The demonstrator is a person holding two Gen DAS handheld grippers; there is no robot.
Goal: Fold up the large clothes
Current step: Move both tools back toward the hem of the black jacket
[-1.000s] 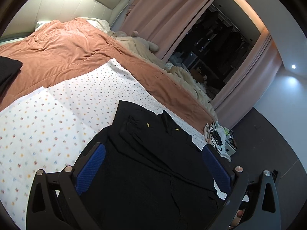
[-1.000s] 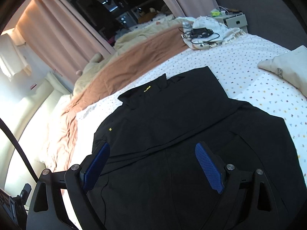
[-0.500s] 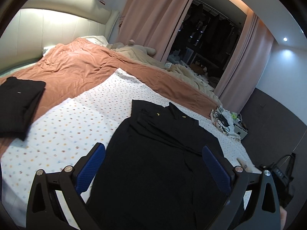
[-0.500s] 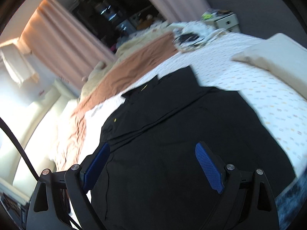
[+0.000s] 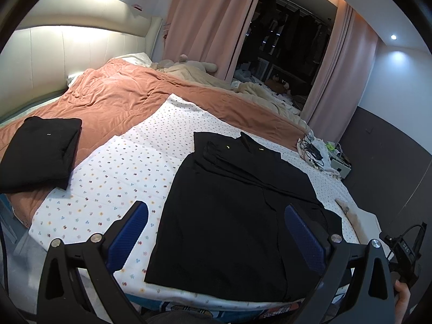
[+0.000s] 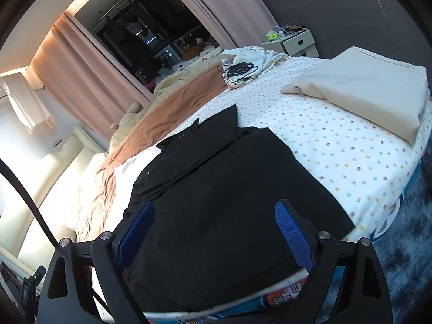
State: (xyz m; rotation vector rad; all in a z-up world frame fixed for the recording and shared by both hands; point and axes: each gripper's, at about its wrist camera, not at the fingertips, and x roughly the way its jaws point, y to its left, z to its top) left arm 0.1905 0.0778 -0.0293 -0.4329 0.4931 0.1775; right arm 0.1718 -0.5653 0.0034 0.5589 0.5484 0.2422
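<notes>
Lying flat: a black garment [image 5: 237,210] was spread on the dotted white sheet [image 5: 129,162], collar toward the far side and hem at the near edge of the bed.
Garment shape: its sleeves were folded in across the chest, leaving a long dark rectangle; small yellow marks showed near the collar.
Left gripper [image 5: 216,232]: jaws were spread wide and empty, hovering above the near hem, blue pads [image 5: 127,232] on either side of the cloth without touching it.
Right gripper [image 6: 214,232]: jaws were likewise released, wide apart, held over the lower part of the garment with nothing between the pads.
Folded black garment [image 5: 40,151]: it sat on the rust-coloured blanket [image 5: 121,100] at the far left, well apart from the spread one.
Cream pillow [image 6: 364,89]: it lay on the sheet at the right, apart from the garment.
Cables [image 6: 237,70]: a dark tangle rested on pale cloth at the far corner of the bed, near a small white nightstand [image 6: 294,43].
Background: pink curtains [image 5: 210,19] framed a dark wardrobe opening.
</notes>
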